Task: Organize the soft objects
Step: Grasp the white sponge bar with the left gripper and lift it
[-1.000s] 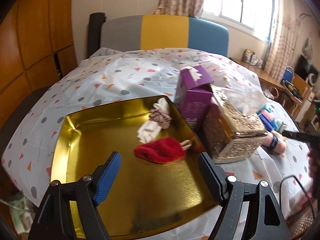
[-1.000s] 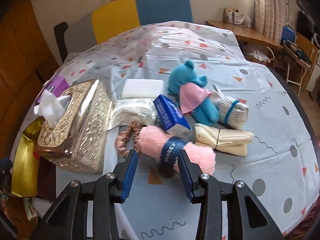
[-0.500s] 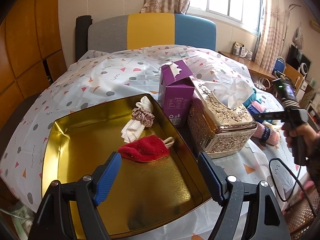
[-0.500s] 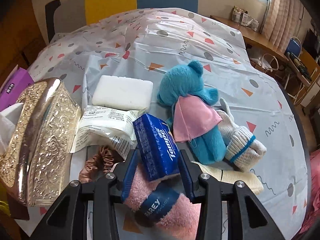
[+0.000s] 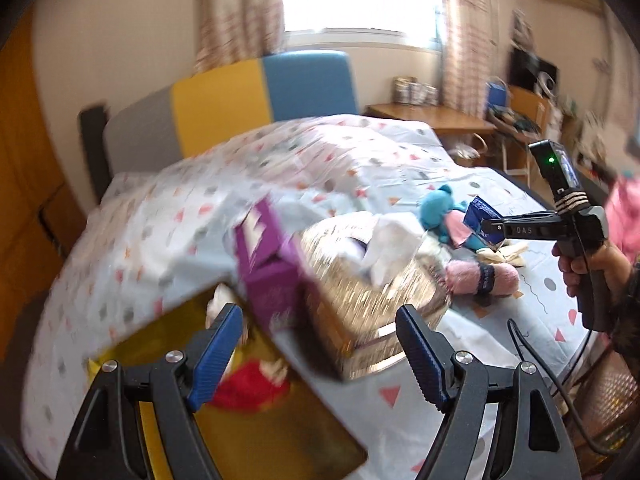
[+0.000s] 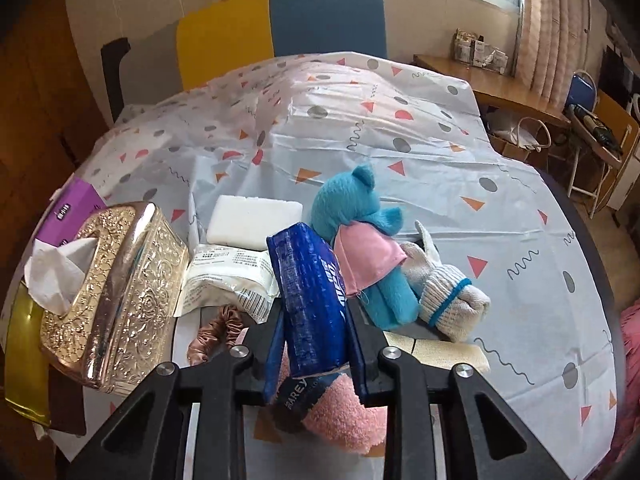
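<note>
The right hand-held gripper [image 6: 316, 328] is clamping a blue tissue pack [image 6: 310, 300] between its two blue pads, carrying it just above the bench [image 6: 520, 240] with the pack's long axis running forward along the fingers. Beneath it are lying a pink fuzzy roll [image 6: 340, 412], a brown scrunchie [image 6: 216, 332], a teal plush bear [image 6: 352, 216] and a knit glove [image 6: 444, 300]. The gold tray [image 6: 24, 344], seemingly the collecting place, is sitting far to the left of this pack, beyond the ornate gold tissue box [image 6: 116, 300], so the carry probably has to be passing leftward over that box. The left hand-held gripper [image 5: 316, 356] is hovering with its jaws spread wide and empty, nearer the tray [image 5: 280, 432], where a red soft item [image 5: 248, 388] is lying beside a purple box [image 5: 272, 268].
</note>
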Demonstrator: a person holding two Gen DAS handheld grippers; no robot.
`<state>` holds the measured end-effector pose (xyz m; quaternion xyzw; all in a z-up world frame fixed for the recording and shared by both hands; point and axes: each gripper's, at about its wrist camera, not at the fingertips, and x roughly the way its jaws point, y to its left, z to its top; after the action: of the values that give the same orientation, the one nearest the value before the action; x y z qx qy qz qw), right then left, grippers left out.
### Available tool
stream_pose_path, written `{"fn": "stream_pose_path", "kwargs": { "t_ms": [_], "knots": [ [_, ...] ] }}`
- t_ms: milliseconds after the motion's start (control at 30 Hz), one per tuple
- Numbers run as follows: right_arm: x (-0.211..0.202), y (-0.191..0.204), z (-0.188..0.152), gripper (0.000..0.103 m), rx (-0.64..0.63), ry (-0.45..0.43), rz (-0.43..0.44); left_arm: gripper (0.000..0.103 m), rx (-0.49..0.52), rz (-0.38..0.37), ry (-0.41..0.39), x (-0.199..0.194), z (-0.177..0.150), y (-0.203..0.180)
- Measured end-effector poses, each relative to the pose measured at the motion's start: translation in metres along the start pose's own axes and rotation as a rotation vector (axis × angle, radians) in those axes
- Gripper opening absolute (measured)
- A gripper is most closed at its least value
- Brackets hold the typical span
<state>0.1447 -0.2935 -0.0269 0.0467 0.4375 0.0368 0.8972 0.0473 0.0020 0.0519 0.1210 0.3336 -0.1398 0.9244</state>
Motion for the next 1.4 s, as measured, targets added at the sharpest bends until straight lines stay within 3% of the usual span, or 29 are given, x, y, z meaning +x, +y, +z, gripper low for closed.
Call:
{"fn": "stream_pose_path", "kwargs": {
  "t_ms": [233, 367, 533, 767, 1067, 1233, 1400],
  "knots": [
    [-0.014, -0.024, -0.001, 0.027, 0.097, -0.062, 0.041, 0.083, 0.286, 0.011, 0.049, 0.040, 0.083, -0.057],
    [-0.020, -0.030, 0.000, 0.027, 0.119, -0.082, 0.080, 0.083, 0.451, 0.036, 0.130, 0.088, 0.113, -0.092],
    [-0.024, -0.042, 0.003, 0.027, 0.169, -0.091, 0.106, 0.083, 0.588, 0.063, 0.202, 0.150, 0.130, -0.118],
    [-0.032, -0.055, 0.004, 0.027, 0.231, -0.116, 0.140, 0.081, 0.818, 0.079, 0.305, 0.221, 0.122, -0.149],
    [-0.032, -0.056, 0.005, 0.027, 0.248, -0.115, 0.157, 0.081, 0.972, 0.063, 0.446, 0.288, 0.102, -0.166],
    [-0.030, -0.057, 0.005, 0.027, 0.250, -0.109, 0.156, 0.082, 0.975, 0.032, 0.497, 0.311, 0.095, -0.171],
    [-0.029, -0.059, 0.005, 0.027, 0.261, -0.113, 0.149, 0.083, 0.913, 0.004, 0.529, 0.328, 0.096, -0.169]
  ]
}}
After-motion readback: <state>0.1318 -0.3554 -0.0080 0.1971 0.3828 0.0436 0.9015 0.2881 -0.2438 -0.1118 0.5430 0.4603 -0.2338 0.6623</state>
